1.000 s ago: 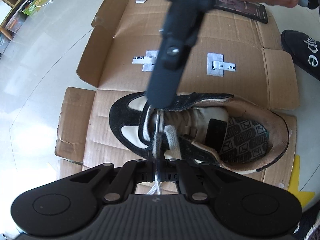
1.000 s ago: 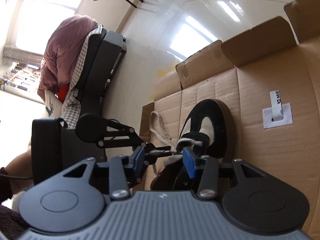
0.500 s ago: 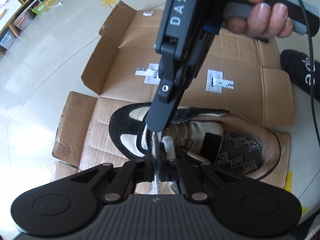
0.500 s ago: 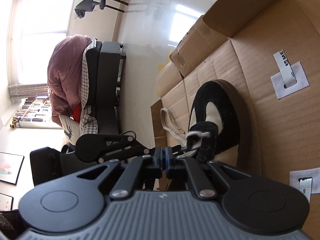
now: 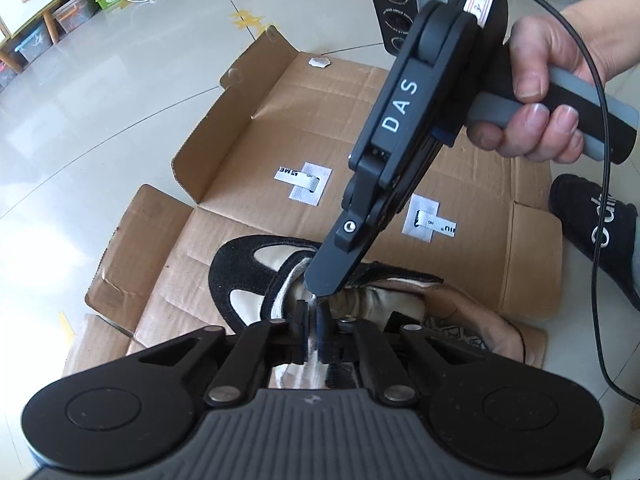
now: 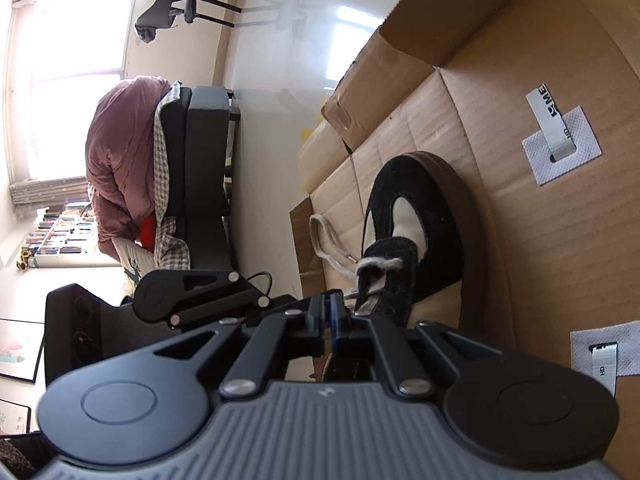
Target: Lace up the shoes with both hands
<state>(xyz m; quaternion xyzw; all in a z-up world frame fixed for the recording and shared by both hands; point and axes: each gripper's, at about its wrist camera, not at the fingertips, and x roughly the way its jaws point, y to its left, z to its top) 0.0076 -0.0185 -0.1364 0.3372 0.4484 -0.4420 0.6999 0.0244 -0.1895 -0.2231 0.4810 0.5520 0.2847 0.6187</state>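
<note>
A black and cream shoe point(image 5: 256, 276) is lying on a flat sheet of cardboard point(image 5: 248, 152) on the floor, with its toe pointing away from the heel end, where the brown inside is showing. A pale lace point(image 6: 332, 240) is going through the lowest holes only. It is crossing the front of the shoe once, and one long loop of it is hanging loose on the cardboard beside the toe.

The left gripper point(image 5: 314, 320) is pointing down at the shoe. Its two fingers are pressed tight together, and they are pinching a bit of the pale lace right over the tongue.

The right gripper point(image 5: 320, 292) is coming in from above, held by a hand point(image 5: 540, 92), and its tip is touching the lace just above the left one. In its own camera view its fingers are nearly together and are opening a little. I cannot tell if any lace is caught between them, because the gap is thin and dark.

So the job looks like it is only just starting. One row is laced. The holes higher up are looking empty, the tongue is lying open, and no bow is tied. Most of the lacing is waiting to be done, and then the knot
</note>
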